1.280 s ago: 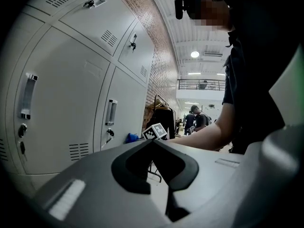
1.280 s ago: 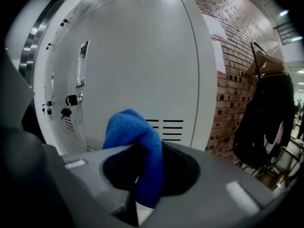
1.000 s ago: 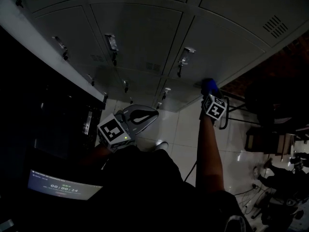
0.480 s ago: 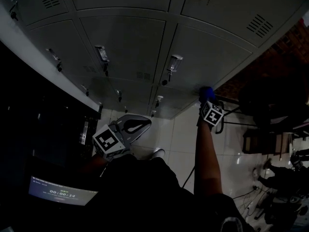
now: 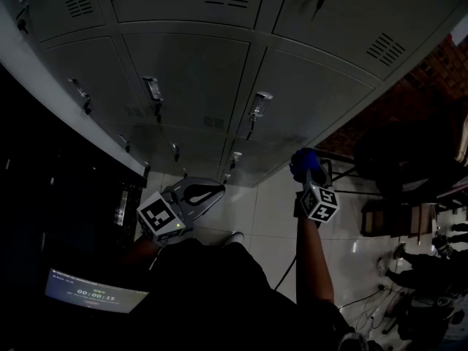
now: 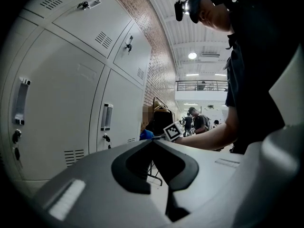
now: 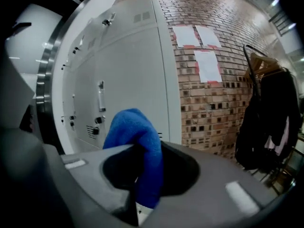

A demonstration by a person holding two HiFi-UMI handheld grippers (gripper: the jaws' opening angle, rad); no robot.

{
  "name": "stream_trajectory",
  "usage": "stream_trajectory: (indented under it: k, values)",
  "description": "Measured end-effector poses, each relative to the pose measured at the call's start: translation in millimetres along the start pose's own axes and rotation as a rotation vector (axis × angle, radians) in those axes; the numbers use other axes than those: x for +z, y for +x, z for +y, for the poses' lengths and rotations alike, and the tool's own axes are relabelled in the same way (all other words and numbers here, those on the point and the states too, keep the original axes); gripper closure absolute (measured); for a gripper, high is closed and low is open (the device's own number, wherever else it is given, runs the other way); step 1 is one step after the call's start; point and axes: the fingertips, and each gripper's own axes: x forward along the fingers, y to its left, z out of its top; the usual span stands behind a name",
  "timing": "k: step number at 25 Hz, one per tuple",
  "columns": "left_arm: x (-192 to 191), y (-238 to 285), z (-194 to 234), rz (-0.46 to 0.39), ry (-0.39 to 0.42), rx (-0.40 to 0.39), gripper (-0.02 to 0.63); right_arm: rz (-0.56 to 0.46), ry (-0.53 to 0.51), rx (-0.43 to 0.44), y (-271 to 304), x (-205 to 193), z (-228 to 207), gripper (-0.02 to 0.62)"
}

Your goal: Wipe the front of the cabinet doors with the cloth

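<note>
Right gripper (image 7: 138, 148) jaws are clamped on the blue cloth (image 7: 130, 132), which bunches out past the tips. Left gripper (image 6: 153, 141) jaws are closed on nothing, idle at 7 o'clock in the head view. There the cloth sits at 3 o'clock, by the lower right door (image 5: 314, 101); I can't tell if it touches. To wipe well, probably press the bunch flat to the door, stroke evenly, skirt the handle (image 7: 100, 96), and grip firmly.

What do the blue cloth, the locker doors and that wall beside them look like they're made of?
Blue cloth: soft, fuzzy fabric, perhaps microfibre; it droops in folds.
Cabinet doors: likely painted sheet metal, smooth pale grey with punched vent slots.
Wall: bare brick, reddish with mortar lines.
</note>
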Motion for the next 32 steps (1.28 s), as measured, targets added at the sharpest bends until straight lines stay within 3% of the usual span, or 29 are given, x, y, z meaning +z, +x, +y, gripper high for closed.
stream_trajectory:
  k: [10,16,21,32]
  values:
    - [4,-4,9,-0.026,0.006,-0.003,0.604,-0.147,-0.148,0.403,-83,59,150,0.526]
    - [12,-3,2,-0.034,-0.005,-0.031,0.606,-0.165,-0.179,0.550,-110,67,218,0.526]
    - [15,-5,2,-0.052,-0.005,-0.041,0.606,-0.165,-0.170,0.611,-117,63,242,0.526]
    - [5,-10,4,-0.026,-0.014,-0.025,0.605,-0.141,-0.152,0.626,-116,57,246,0.526]
